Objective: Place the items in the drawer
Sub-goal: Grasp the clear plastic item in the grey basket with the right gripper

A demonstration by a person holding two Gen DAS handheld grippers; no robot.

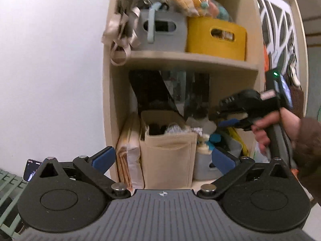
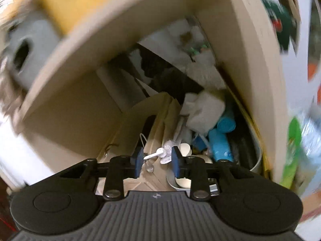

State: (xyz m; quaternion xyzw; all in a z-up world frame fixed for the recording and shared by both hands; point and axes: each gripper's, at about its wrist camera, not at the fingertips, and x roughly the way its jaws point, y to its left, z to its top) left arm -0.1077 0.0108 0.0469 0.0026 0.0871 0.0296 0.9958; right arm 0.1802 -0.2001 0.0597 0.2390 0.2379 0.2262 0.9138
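- Two pairs of tongs face the lower bay of the shelf unit (image 1: 190,60); no drawer shows in either view.
- The left tongs (image 1: 163,156) stand wide apart and empty, with the beige organiser (image 1: 168,170) straight ahead of them between the pads.
- The right tongs (image 2: 156,161), carried by a hand (image 1: 264,132) ahead and to the right of the left pair, are drawn partly together around a white pump head (image 2: 160,154) with a clear plastic collar.
- The collar lies against the right pad and the nozzle tip points at the left pad. Motion blur hides whether the pads actually press on it, so I cannot tell if it is clamped.
- The step in hand looks like taking this pump item out of the clutter so it can go to the drawer.
- To do it well, settle the grip on the collar or neck rather than on the thin nozzle, which would likely swivel or slip.
- Lift straight up and back towards the tongs' base. Blue rolls (image 2: 219,146) and a grey tub (image 2: 254,160) lie just right of the right pad and could catch.
- Keep the left tongs apart and free, probably for the drawer.
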